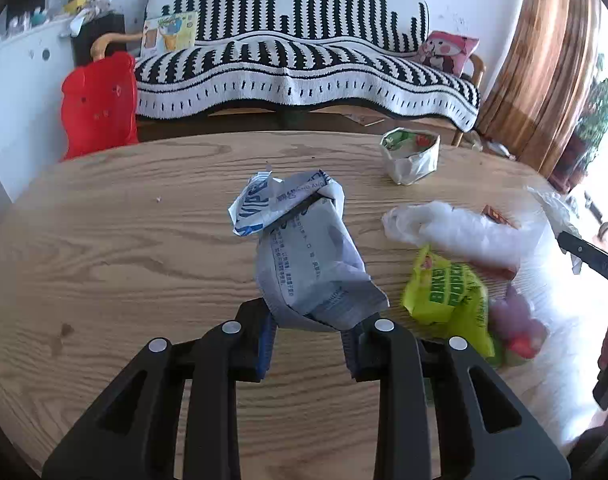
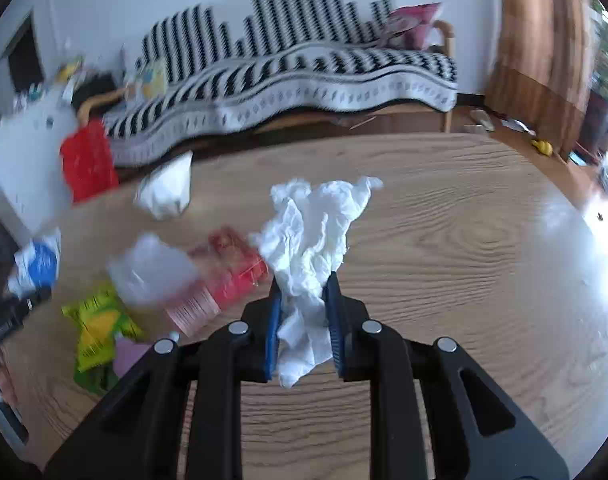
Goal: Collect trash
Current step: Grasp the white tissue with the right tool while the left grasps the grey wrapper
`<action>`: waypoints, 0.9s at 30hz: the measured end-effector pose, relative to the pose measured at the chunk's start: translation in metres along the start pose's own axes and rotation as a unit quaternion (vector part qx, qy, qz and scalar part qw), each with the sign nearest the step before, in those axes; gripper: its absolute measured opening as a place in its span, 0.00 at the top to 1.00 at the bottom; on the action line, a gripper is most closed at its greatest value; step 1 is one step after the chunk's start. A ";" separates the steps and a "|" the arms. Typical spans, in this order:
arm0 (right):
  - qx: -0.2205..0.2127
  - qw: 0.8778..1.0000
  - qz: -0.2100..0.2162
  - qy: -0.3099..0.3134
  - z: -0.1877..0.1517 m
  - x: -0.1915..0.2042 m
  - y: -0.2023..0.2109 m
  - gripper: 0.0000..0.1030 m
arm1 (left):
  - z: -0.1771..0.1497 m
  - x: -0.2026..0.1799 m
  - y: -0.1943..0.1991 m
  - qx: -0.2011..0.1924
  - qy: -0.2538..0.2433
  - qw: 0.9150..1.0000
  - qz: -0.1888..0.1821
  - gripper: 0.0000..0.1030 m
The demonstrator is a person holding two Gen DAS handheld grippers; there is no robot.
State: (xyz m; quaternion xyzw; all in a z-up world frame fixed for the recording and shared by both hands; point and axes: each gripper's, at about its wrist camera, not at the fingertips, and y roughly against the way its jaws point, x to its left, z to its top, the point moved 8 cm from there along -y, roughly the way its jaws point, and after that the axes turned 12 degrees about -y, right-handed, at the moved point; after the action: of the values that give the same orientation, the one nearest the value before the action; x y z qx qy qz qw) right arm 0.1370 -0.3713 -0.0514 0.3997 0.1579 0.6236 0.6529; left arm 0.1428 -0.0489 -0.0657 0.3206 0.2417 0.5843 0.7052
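Note:
My left gripper [image 1: 309,314] is shut on a crumpled grey-and-blue printed wrapper [image 1: 304,248] and holds it over the wooden table [image 1: 124,248]. My right gripper [image 2: 304,296] is shut on a crumpled white tissue [image 2: 311,228] above the same table [image 2: 463,280]. More trash lies on the table: a lime-green snack bag [image 1: 447,292], a clear plastic bag [image 1: 455,228], a folded white-and-green wrapper [image 1: 409,156] and a red packet [image 2: 224,284]. The right gripper's black body [image 1: 599,264] shows at the right edge of the left view.
A sofa under a black-and-white throw [image 1: 304,68] stands behind the table, with a red bag [image 1: 100,108] at its left end and a pink cushion [image 1: 447,52] at its right. A brown curtain [image 1: 543,72] hangs at the right.

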 end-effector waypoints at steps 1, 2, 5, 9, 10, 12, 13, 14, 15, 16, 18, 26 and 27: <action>-0.004 1.000 -0.001 -0.009 0.001 -0.004 0.005 0.80 | -0.002 -0.002 0.004 0.000 0.012 1.000 -0.014 0.74; -0.005 1.000 -0.005 -0.019 0.002 -0.009 0.009 0.80 | -0.003 -0.003 0.007 -0.003 0.023 0.999 -0.023 0.74; 0.000 0.998 -0.002 -0.057 -0.001 -0.018 0.018 0.80 | 0.002 -0.009 0.019 -0.022 0.034 0.999 -0.028 0.74; 0.010 0.999 0.008 -0.051 -0.005 -0.010 0.023 0.80 | 0.001 -0.018 0.020 -0.020 0.021 0.999 -0.028 0.74; 0.011 0.999 0.008 -0.042 -0.006 -0.008 0.023 0.80 | 0.002 -0.020 0.020 -0.020 0.020 0.999 -0.028 0.74; 0.011 1.000 0.003 -0.021 -0.008 -0.004 0.024 0.80 | 0.002 -0.021 0.022 -0.021 0.017 0.999 -0.027 0.74; 0.009 1.000 0.000 -0.009 -0.010 -0.002 0.024 0.80 | 0.002 -0.022 0.023 -0.022 0.014 0.999 -0.027 0.74; 0.010 1.000 -0.002 -0.003 -0.010 0.000 0.023 0.80 | 0.001 -0.023 0.024 -0.023 0.013 0.999 -0.026 0.74; 0.009 1.000 -0.003 0.000 -0.011 0.001 0.023 0.80 | 0.001 -0.023 0.025 -0.025 0.011 0.999 -0.023 0.74; 0.009 1.000 -0.003 0.000 -0.012 0.001 0.023 0.80 | 0.001 -0.024 0.026 -0.027 0.010 0.999 -0.020 0.74; 0.010 1.000 -0.001 -0.002 -0.012 0.002 0.023 0.80 | 0.001 -0.023 0.026 -0.027 0.010 0.999 -0.020 0.74; 0.018 1.000 0.000 0.005 -0.012 0.004 0.019 0.80 | 0.000 -0.026 0.022 -0.019 0.000 1.000 -0.022 0.74; 0.017 1.000 0.000 0.006 -0.012 0.003 0.019 0.80 | 0.000 -0.026 0.022 -0.018 0.001 1.000 -0.021 0.74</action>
State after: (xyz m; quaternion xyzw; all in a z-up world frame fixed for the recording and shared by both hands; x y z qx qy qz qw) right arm 0.1159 -0.3662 -0.0438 0.4072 0.1722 0.6232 0.6451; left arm 0.1230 -0.0716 -0.0506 0.3017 0.2386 0.5741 0.7228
